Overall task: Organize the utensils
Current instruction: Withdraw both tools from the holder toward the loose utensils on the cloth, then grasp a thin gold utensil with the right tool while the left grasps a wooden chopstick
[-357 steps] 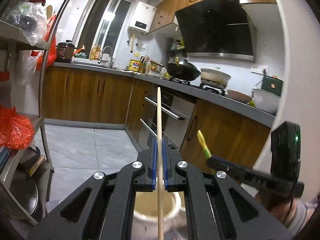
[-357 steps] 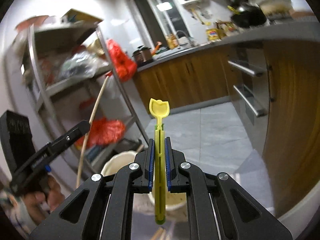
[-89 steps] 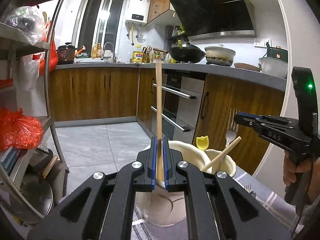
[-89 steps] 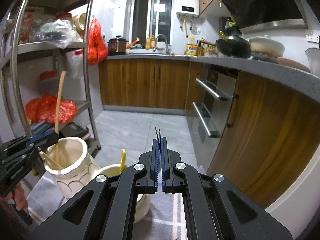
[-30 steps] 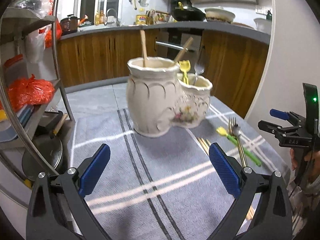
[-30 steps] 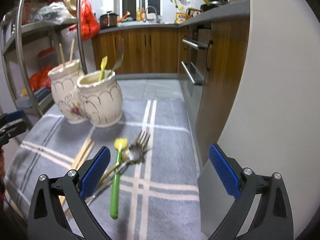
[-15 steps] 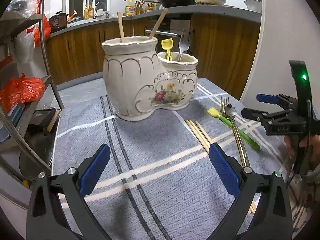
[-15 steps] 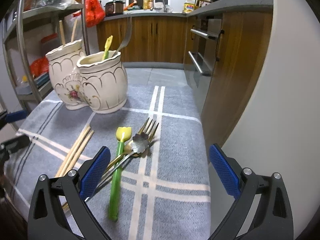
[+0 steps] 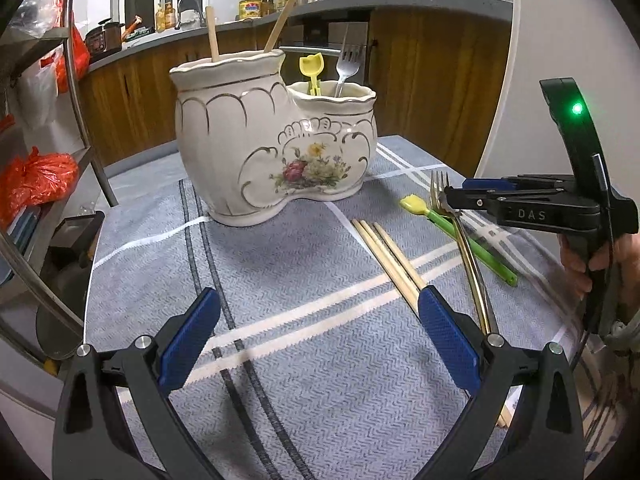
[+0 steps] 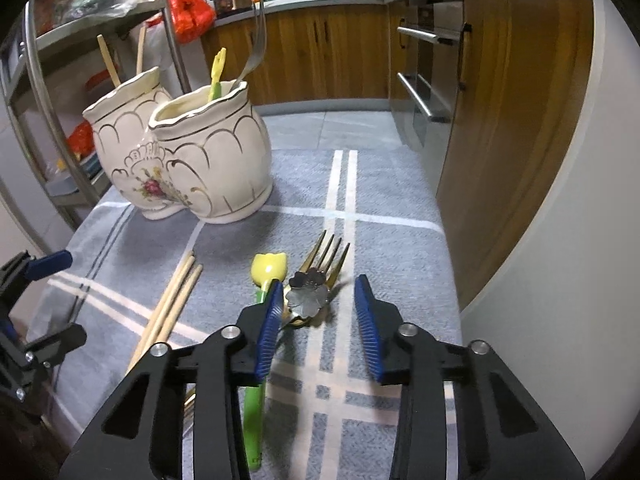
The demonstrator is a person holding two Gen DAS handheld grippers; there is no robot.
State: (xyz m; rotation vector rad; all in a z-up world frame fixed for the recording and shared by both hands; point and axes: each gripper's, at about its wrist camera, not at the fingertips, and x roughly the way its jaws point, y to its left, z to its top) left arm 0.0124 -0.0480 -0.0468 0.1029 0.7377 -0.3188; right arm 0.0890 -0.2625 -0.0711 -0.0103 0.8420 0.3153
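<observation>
Right gripper [image 10: 316, 312] is closing its jaws around the gold fork [image 10: 320, 276] lying in front of the vase holder [image 10: 208, 152], not pinching yet, while the left gripper [image 9: 320, 344] hangs wide open over the chopsticks [image 9: 388, 256], probably next up.

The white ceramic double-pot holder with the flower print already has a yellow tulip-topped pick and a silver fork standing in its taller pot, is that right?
Not quite. The yellow tulip-topped pick and the silver fork stand in the shorter pot of the white ceramic double-pot holder; the taller pot holds two wooden chopsticks. The left wrist view shows this.
</observation>
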